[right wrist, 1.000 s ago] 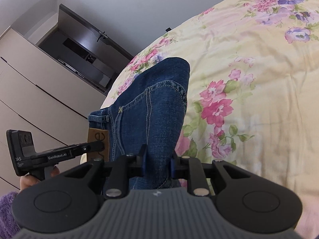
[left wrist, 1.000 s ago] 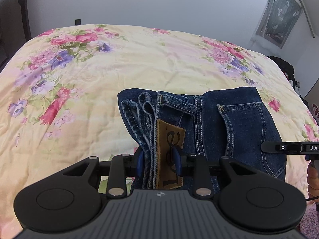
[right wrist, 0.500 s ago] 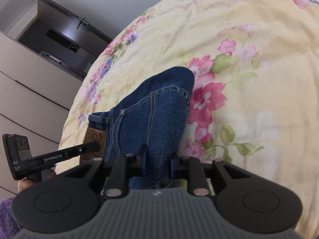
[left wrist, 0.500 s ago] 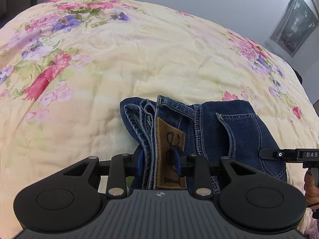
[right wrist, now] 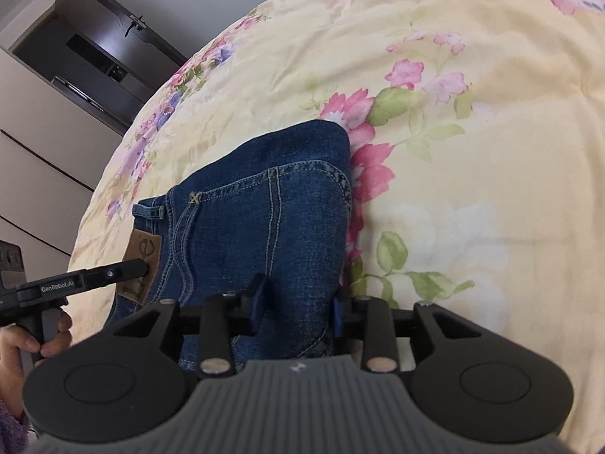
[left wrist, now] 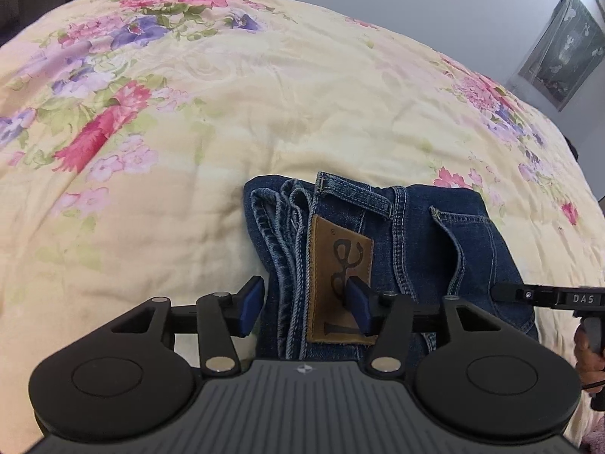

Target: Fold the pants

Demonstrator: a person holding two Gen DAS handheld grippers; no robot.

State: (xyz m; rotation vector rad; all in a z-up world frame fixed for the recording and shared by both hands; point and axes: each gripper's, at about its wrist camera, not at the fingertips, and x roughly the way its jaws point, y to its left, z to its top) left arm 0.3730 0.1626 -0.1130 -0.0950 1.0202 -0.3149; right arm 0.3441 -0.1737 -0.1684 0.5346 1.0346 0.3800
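Now both claws have just been opening, the left claw [left wrist: 304,308] wide and the right claw [right wrist: 298,302] narrower, releasing the folded dark-blue denim pants [left wrist: 401,249] onto the floral yellow bed quilt [left wrist: 227,113], so folding looks finished.

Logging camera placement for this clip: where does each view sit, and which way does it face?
Left wrist view: on the left gripper, looking down along its fingers at the waistband end of the folded jeans on the floral bedspread; the right gripper and hand show at the right edge.
Right wrist view: on the right gripper, looking down at the jeans' folded edge, cupboards behind; the left hand shows lower left.
Shared: the jeans, their leather patch and the bedspread. Both grippers' fingers have just been opening, the denim between them.
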